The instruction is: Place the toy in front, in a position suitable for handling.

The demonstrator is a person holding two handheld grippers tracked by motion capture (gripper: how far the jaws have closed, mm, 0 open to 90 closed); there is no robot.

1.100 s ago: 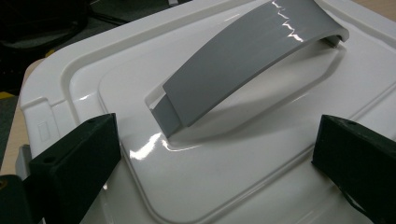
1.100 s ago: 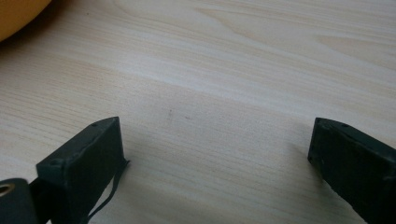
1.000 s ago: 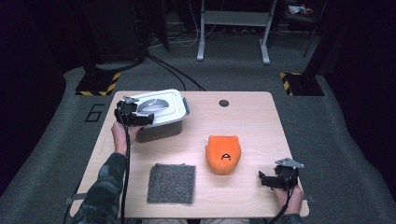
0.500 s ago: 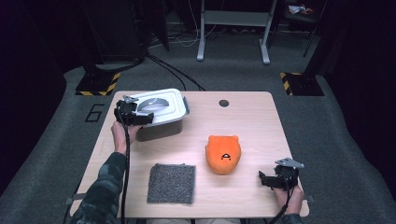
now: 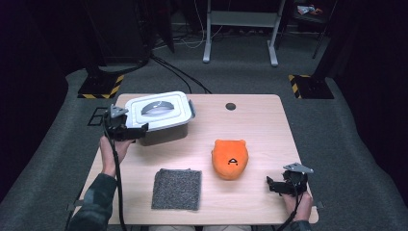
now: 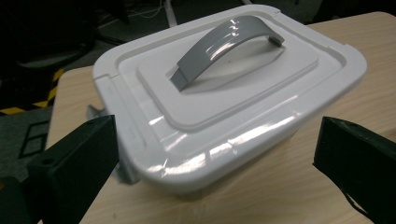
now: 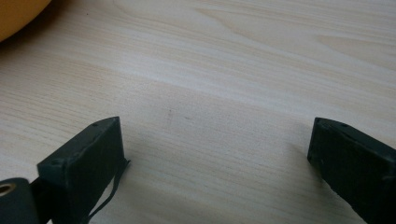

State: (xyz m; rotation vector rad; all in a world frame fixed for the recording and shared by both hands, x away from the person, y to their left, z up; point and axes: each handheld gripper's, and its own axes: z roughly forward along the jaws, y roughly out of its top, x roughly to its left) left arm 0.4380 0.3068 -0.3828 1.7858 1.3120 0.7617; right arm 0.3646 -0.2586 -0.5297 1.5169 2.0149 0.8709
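Light wooden table (image 5: 250,125), white plastic lidded box with grey handle (image 5: 159,115) at its far-left corner. Left gripper (image 6: 210,154) gapes wide at its near side. Push too low and it'll probably just skid; right gripper (image 7: 215,158) idles wide too.

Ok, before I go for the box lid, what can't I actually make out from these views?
- Contents of the white box: hidden by its closed lid, every view.
- The box's far latch: behind the lid, left gripper view.
- Orange plush toy: cut by the frame edge, right gripper view.
- Small dark disc: too small, high view.
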